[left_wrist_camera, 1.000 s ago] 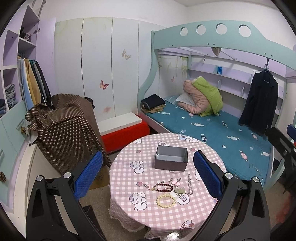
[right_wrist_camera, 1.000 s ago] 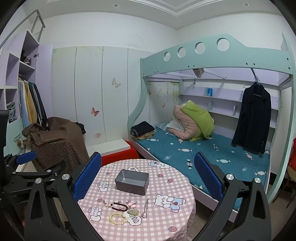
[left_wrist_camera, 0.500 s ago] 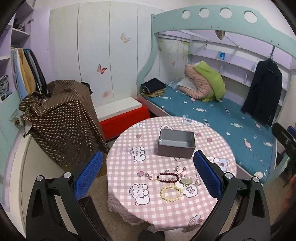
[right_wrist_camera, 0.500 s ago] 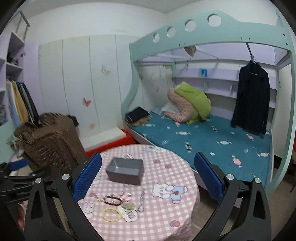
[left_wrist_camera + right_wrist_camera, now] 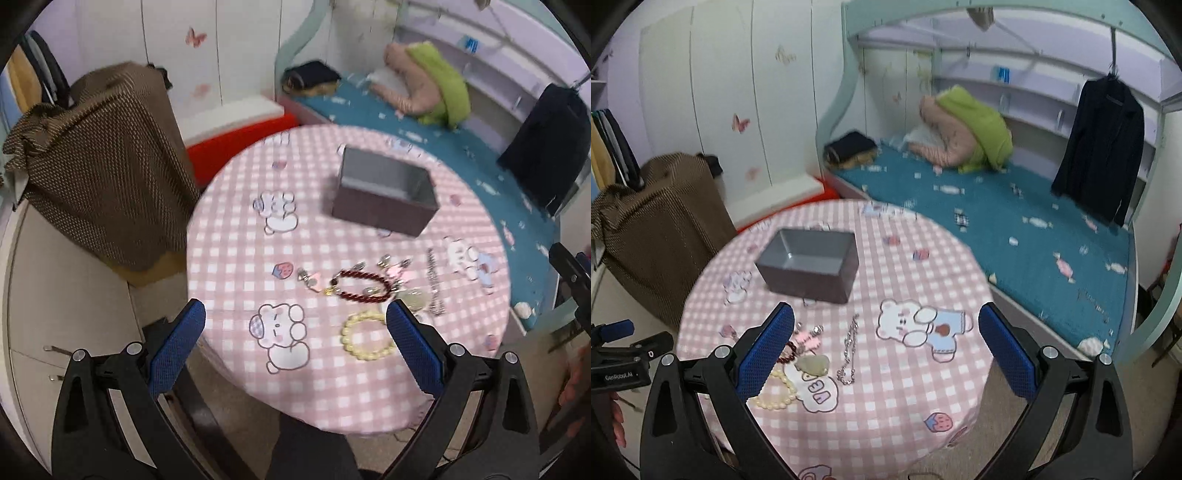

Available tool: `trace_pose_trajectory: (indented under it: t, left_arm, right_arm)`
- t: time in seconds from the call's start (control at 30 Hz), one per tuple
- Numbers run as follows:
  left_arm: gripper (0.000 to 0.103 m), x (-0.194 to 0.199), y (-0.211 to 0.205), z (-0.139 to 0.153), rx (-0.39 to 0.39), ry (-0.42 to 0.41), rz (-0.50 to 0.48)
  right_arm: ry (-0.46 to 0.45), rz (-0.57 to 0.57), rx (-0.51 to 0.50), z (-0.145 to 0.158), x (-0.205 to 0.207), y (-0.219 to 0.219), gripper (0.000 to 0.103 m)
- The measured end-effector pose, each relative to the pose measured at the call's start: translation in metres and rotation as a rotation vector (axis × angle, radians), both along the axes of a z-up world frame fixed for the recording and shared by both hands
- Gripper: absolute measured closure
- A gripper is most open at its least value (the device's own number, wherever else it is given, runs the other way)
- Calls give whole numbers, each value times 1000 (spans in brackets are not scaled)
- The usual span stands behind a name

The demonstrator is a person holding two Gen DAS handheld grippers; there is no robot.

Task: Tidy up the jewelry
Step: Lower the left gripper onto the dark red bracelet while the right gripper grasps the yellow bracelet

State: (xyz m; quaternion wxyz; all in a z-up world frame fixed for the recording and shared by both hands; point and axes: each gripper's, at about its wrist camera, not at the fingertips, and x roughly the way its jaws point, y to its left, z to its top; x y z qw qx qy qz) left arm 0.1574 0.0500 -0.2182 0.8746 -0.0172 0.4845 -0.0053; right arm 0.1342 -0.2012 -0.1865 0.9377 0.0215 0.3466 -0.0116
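Both hand-held grippers hang spread wide and empty over the desk (image 5: 229,236). My left hand-held gripper (image 5: 295,343) is nearer — the cream bead bracelet (image 5: 367,338) lies just ahead by its right finger, the dark red bracelet (image 5: 360,284) beyond, the empty grey box (image 5: 384,195) farther back; my right hand-held gripper (image 5: 886,345) faces the chain (image 5: 849,350), lengthwise away.

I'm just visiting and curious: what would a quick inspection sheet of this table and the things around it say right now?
Surface: round table under a pink checked cloth with bear prints.
Job's things: open grey box, looks empty; dark red bead bracelet; cream bead bracelet; silver chain; greenish stone; small pink clips, blurred.
Clutter: nothing seen on the table beyond the jewelry.
Grippers: left gripper open, empty, above the near edge; right gripper open, empty.
Cables: nothing seen.
Surroundings: bunk bed, hanging dark jacket, brown dotted cover.
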Motion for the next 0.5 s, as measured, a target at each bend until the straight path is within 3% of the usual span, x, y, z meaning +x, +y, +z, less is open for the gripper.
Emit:
trace_pose_trajectory:
  t: [0.27,0.4,0.47,0.5]
  left_arm:
    - [5,48,4,-62,-50,215,-37]
    - [5,68,-2,-78,-117,267,-101]
    - [5,78,-5,-84,-116,281,-119]
    - [5,81,-8,-84,-105,285,-125]
  right_arm:
    - [158,73,-22,-42,37,21,7]
    - [246,106,-42,-60,51,32,7]
    - [269,141,-29,-65,54,38,11]
    - [287,162,-21,-69,55,42,17]
